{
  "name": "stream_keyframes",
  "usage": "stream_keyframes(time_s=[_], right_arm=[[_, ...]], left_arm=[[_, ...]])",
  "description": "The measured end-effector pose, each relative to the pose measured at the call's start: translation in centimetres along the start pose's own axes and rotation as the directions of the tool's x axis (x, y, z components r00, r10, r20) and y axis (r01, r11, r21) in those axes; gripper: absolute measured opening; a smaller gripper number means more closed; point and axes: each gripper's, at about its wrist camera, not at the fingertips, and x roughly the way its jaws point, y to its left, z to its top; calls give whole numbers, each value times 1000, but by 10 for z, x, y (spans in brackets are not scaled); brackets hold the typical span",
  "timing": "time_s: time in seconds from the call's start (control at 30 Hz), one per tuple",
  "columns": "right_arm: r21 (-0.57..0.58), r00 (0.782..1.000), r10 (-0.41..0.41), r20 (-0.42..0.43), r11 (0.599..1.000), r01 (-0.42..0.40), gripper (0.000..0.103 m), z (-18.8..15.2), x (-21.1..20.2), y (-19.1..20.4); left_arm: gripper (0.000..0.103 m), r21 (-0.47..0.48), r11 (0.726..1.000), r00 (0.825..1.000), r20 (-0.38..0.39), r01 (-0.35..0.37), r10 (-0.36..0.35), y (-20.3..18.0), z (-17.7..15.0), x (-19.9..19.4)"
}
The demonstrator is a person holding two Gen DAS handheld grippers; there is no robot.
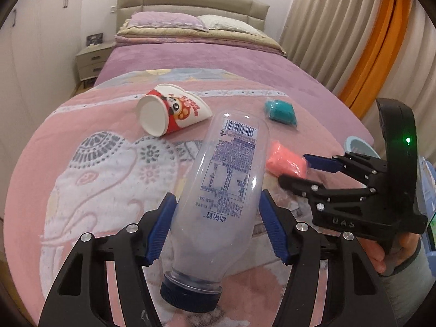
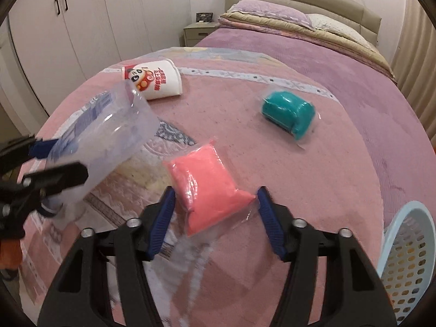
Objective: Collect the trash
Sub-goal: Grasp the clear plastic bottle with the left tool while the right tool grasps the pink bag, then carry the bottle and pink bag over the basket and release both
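On the bed's pink blanket [image 2: 313,190] lie a tipped paper cup [image 1: 171,113], its mouth hidden, and a teal packet [image 2: 288,114]. Left tool [image 1: 216,226] is clamped on a clear, seemingly empty capped bottle [image 1: 220,179], lifted. Right tool [image 2: 215,219] stands half open around a pink packet [image 2: 207,188]; whether its pads touch is unclear. A blue basket [image 2: 408,259] sits just beside the bed, contents unclear.

Soft, even indoor light with a pinkish cast fills both views; shadows are faint. Glare streaks the clear bottle [image 1: 226,190] between the left jaws. Heavy fisheye bending curves the bed [image 2: 327,177] and darkens the corners. The right view is motion-blurred just below its jaws.
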Motion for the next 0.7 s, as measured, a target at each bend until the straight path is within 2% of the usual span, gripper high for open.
stream_keyframes(time_s=[0.07,0.13,0.37,0.57,0.7], right_arm=[[-11,1000,-3,15,1000,4,49,-1,-2,2],[-3,999,14,36,1000,-13,47,-4,-9,2],[107,995,19,94,994,-29,47,-25,-47,-13],[192,985,-49,166,981,17,47,-48,-103,-39],[275,966,-135,221,959,71,47,-66,-148,-68]], left_arm=[[61,7,1000,1000,4,-17,17,-3,-2,-1],[61,3,1000,1000,10,-2,2,-6,-2,-3],[61,45,998,996,75,38,-41,-32,2,-25],[61,96,986,985,87,138,-146,-72,15,-33],[61,173,971,978,96,167,-186,-116,28,-30]])
